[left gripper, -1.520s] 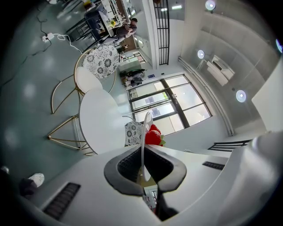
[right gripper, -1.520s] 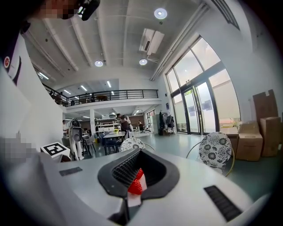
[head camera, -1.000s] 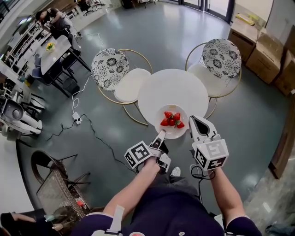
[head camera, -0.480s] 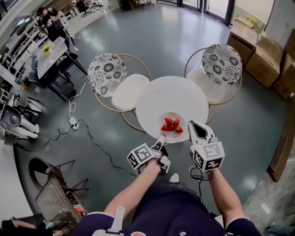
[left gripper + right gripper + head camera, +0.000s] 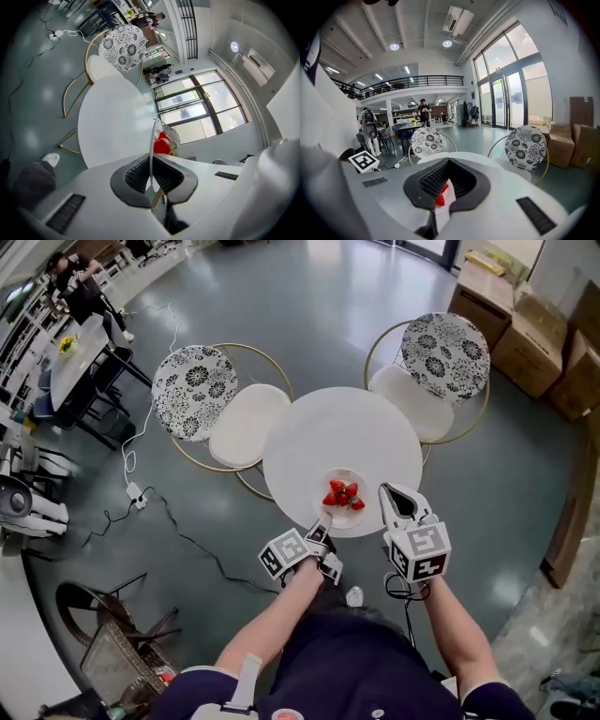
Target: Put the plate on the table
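A white plate (image 5: 345, 515) with several red strawberries (image 5: 342, 494) is held over the near part of the round white table (image 5: 328, 432). My left gripper (image 5: 323, 524) is shut on the plate's near-left rim. In the left gripper view the plate (image 5: 151, 150) stands edge-on between the pads, with the strawberries (image 5: 162, 144) just beyond and the table (image 5: 112, 122) behind. My right gripper (image 5: 386, 495) is shut on the plate's right rim. The right gripper view shows its jaws (image 5: 443, 185) closed on the white plate (image 5: 446, 196), a strawberry (image 5: 440, 199) beside it. Whether the plate touches the table is unclear.
Two chairs with floral backs stand behind the table, one at the left (image 5: 192, 390) and one at the right (image 5: 445, 343). Cardboard boxes (image 5: 525, 343) line the right wall. A cable (image 5: 141, 493) runs over the floor at the left. A wire chair (image 5: 112, 634) stands at the bottom left.
Both grippers have carried the plate forward, from overhanging the table's near edge to farther over the tabletop. Both grips are unchanged.
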The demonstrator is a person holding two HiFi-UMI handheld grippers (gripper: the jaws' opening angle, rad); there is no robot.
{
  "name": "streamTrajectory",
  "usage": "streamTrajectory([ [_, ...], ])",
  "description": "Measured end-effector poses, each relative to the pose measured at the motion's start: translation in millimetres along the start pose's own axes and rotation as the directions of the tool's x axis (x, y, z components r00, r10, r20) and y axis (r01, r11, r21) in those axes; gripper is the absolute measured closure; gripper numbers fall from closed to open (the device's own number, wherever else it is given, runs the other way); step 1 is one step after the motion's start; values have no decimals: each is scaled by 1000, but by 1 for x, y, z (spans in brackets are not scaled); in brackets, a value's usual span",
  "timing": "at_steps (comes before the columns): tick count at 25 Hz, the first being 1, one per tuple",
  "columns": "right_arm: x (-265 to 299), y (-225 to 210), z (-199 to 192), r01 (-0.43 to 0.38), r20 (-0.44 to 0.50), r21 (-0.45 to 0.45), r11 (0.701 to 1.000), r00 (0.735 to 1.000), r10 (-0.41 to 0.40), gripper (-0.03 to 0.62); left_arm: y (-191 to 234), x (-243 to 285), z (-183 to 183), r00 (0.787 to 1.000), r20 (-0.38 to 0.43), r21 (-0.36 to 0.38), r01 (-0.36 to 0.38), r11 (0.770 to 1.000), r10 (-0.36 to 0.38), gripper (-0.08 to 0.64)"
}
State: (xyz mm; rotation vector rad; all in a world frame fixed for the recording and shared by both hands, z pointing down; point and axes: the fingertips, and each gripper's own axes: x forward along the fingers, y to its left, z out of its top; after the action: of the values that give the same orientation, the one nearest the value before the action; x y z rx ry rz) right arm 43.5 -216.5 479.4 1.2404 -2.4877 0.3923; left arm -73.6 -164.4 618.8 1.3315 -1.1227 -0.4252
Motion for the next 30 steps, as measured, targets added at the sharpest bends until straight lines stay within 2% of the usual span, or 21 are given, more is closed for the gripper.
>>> streamTrajectory([
  [12, 32, -13, -31, 15, -86, 27, 1000, 996, -12, 588, 45, 37, 11, 996, -44, -27, -80, 996, 79, 549],
  [30, 44, -19, -43, 30, -107, 60, 998, 994, -24, 588, 59, 51, 9, 985, -93, -17, -145, 989, 143, 549],
])
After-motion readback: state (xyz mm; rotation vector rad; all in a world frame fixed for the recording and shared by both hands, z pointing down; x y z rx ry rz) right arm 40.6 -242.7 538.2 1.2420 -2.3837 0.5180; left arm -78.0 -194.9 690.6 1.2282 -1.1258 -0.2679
